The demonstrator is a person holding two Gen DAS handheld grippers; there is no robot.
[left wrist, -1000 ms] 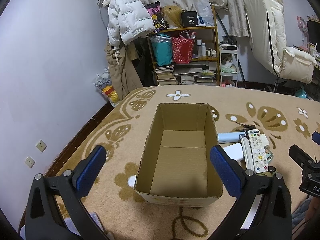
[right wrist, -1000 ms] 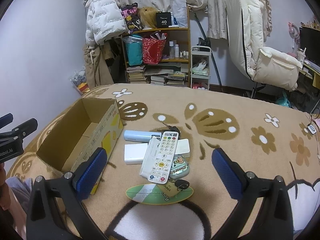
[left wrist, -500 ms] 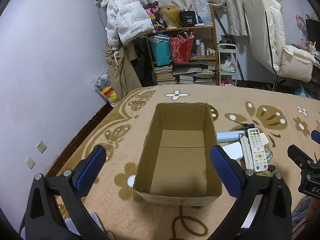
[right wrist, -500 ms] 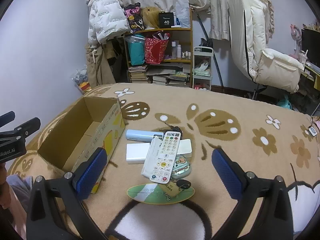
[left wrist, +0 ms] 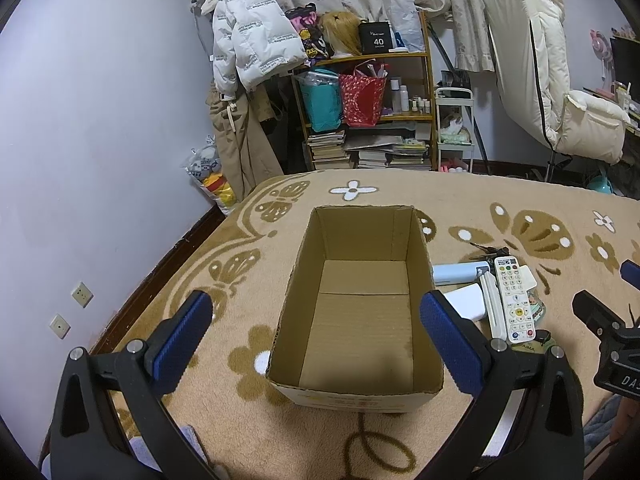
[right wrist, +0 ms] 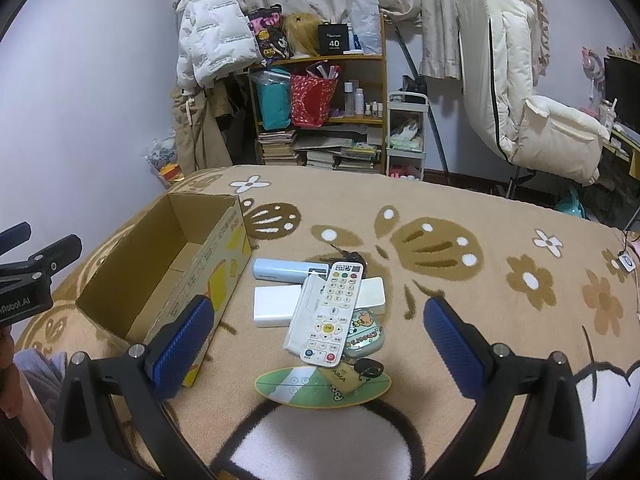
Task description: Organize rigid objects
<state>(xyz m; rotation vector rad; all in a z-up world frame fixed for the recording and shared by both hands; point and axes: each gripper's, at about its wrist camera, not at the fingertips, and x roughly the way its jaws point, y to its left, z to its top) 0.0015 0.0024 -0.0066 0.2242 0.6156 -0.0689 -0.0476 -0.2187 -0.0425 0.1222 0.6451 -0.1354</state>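
One cardboard box (right wrist: 160,276), two remotes (right wrist: 330,312), one power bank (right wrist: 276,306), one blue case (right wrist: 286,271).

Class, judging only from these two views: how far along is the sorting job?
Nothing is done yet: the cardboard box is empty. Nothing is in hand; the left gripper and right gripper are open. Left: the remote and the pile beneath it, beside the box.

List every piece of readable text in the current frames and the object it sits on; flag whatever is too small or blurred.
"40" on the black box on the top shelf.
"AIMA" on the tan key tag below the remote control.
"Robot.AI", start cut off, on the left gripper body.
"DA", rest cut off, on the right gripper body.
Too small or blurred: cardboard box side print, white jacket lettering, remote buttons, green oval card.
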